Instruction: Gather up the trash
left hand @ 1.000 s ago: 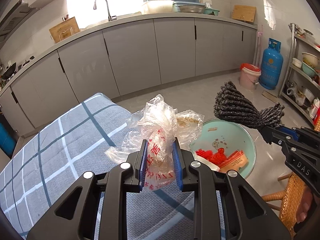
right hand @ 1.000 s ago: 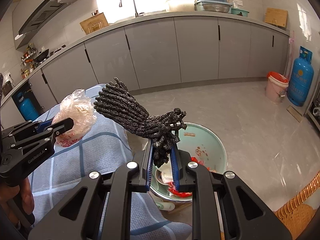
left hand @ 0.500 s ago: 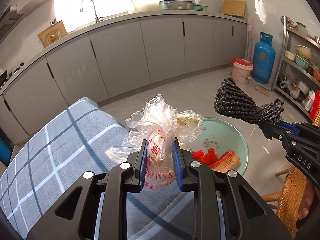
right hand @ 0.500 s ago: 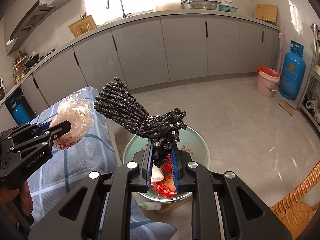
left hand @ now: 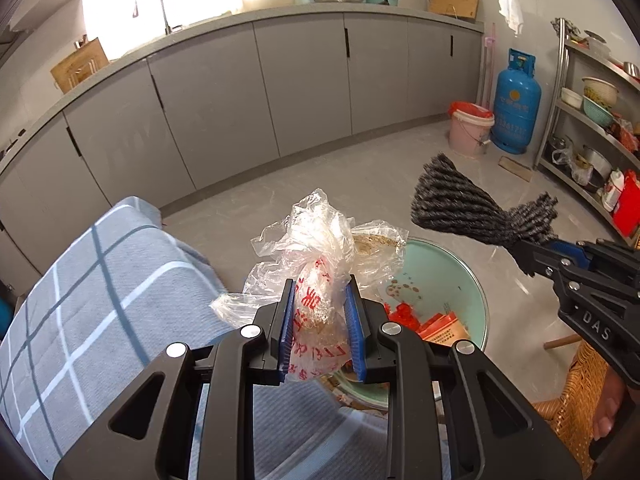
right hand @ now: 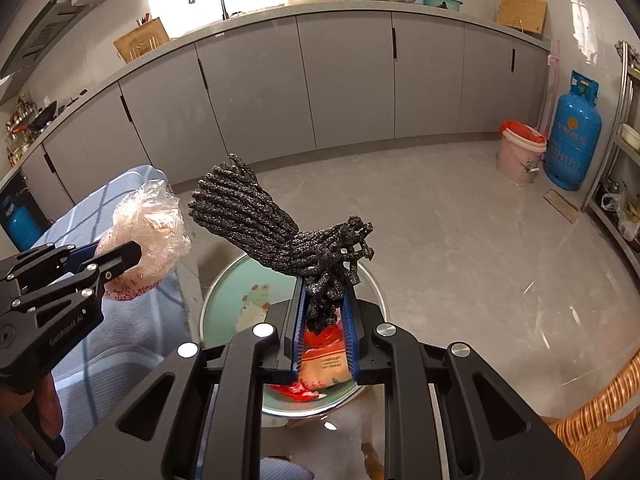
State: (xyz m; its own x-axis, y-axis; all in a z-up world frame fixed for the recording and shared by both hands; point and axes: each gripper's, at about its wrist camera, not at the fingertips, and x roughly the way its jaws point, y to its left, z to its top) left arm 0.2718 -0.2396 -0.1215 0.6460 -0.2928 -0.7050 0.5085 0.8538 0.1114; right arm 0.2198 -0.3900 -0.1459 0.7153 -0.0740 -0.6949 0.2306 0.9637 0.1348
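Note:
My left gripper (left hand: 319,304) is shut on a crumpled clear plastic bag (left hand: 320,264) with red print, held in the air beside the edge of the cloth-covered table. It also shows in the right wrist view (right hand: 148,232). My right gripper (right hand: 324,308) is shut on a black-grey corded cloth bundle (right hand: 272,220), held above a pale green basin (right hand: 224,300). The bundle also shows in the left wrist view (left hand: 472,208). The basin (left hand: 448,264) holds red scraps (left hand: 402,314) and an orange packet (left hand: 444,330).
A blue-grey checked cloth (left hand: 100,280) covers the table at left. Grey kitchen cabinets (left hand: 280,88) run along the back. A pink bucket (left hand: 468,128) and a blue gas cylinder (left hand: 516,104) stand at right by a metal shelf (left hand: 592,128). A wicker chair (left hand: 576,392) is at lower right.
Both grippers have moved right, off the table, keeping their loads. The basin now lies more directly under the right gripper and closer to the left one.

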